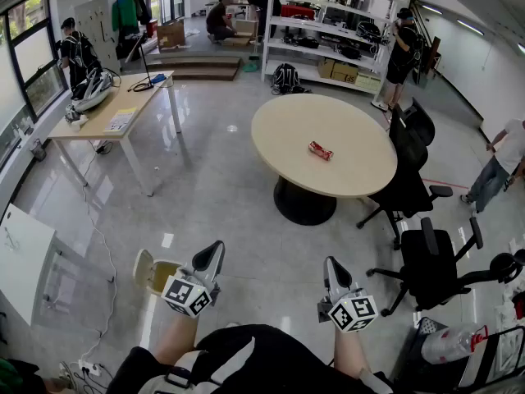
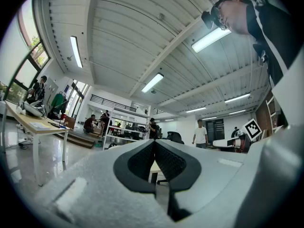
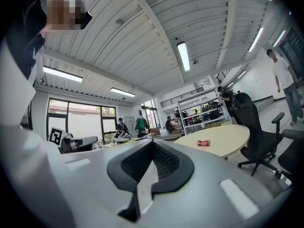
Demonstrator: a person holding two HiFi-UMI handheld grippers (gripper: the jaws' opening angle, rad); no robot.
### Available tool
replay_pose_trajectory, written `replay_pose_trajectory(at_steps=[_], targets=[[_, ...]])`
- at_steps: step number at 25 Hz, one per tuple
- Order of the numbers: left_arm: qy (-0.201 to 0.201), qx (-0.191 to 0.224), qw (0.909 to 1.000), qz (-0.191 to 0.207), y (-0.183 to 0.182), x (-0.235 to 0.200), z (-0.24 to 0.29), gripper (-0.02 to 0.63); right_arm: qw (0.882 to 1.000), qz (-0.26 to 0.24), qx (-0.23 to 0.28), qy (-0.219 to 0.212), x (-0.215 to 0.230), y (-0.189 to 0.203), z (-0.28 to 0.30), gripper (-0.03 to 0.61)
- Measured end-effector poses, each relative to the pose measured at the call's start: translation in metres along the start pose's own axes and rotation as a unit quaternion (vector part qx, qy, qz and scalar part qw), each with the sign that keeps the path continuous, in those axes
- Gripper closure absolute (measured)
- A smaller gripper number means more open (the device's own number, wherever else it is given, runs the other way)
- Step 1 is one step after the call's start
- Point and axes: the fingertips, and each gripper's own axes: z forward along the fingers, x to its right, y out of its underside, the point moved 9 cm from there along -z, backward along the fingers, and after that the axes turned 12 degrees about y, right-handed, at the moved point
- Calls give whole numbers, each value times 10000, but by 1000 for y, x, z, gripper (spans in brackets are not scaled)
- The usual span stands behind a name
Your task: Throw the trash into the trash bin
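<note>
The left gripper (image 1: pixel 212 257) and the right gripper (image 1: pixel 332 268) are held low at the near edge of the scene, side by side, and both point toward the far side. The left jaws are clenched tip to tip with nothing between them. The right jaws are likewise pressed together and empty. The bin (image 1: pixel 157 274), its lid tipped open, stands on the floor just left of the left gripper. The trash (image 1: pixel 320 150), a red wrapper, lies near the middle of the round table (image 1: pixel 287 138), well apart from both grippers and from the bin. Two black chairs (image 1: pixel 410 183) stand at the table's right, one nearer than the other. A desk (image 1: pixel 102 117) with clutter on top stands at far left. Shelves (image 1: pixel 324 43) line the far side, with people near them.
</note>
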Motion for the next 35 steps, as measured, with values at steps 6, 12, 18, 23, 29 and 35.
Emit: replay_pose_trajectory(at_steps=[6, 12, 18, 23, 29, 35], targets=[[-110, 136, 9998, -74, -2, -11, -1, 612, 9999, -113, 16, 53, -1, -4, 6, 574], [213, 154, 9996, -126, 1, -7, 10, 612, 9999, 49, -80, 108, 0, 3, 7, 573], [645, 157, 9978, -80, -9, -7, 21, 612, 9992, 64, 126, 387, -6, 1, 7, 572], [975, 129, 9950, -140, -12, -17, 30, 612, 9972, -16, 218, 714, -17, -3, -1, 572], [1517, 175, 9882, -107, -17, -19, 58, 612, 9909, -220, 436, 1255, -19, -16, -20, 572], [2202, 85, 9748, -348, -3, -12, 79, 612, 9783, -328, 390, 2010, -36, -10, -63, 572]])
